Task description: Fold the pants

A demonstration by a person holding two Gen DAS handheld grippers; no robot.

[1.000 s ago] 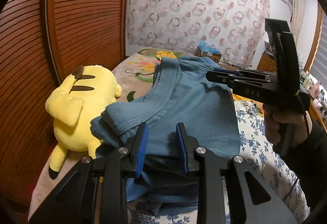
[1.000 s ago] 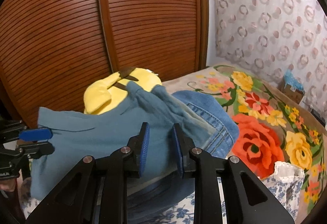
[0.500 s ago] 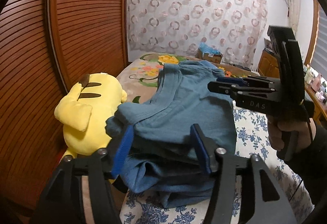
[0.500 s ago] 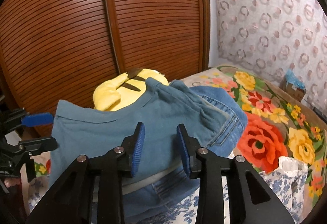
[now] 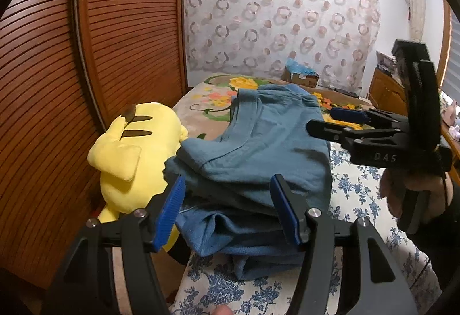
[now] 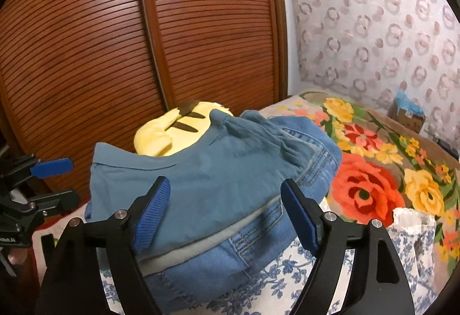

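Folded teal-blue pants [image 5: 258, 154] lie on top of a stack on the bed; in the right wrist view the teal pants [image 6: 207, 168] rest on folded denim jeans [image 6: 287, 217] with a grey layer between. My left gripper [image 5: 227, 208] is open, its blue pads either side of the stack's near end, holding nothing. My right gripper [image 6: 227, 211] is open and empty, just in front of the stack's side. The right gripper also shows in the left wrist view [image 5: 339, 119], and the left gripper in the right wrist view [image 6: 54, 179].
A yellow plush toy [image 5: 135, 154] lies against the stack's left side, next to the wooden slatted wardrobe doors [image 5: 115, 56]. The bed has a blue-flowered sheet [image 5: 359, 194] and a bright floral blanket [image 6: 373, 171]. A cardboard box [image 5: 300, 76] sits by the curtain.
Both grippers were shut on the teal pants a second ago; both have opened wide and drawn back. The pants now lie released on the stack.
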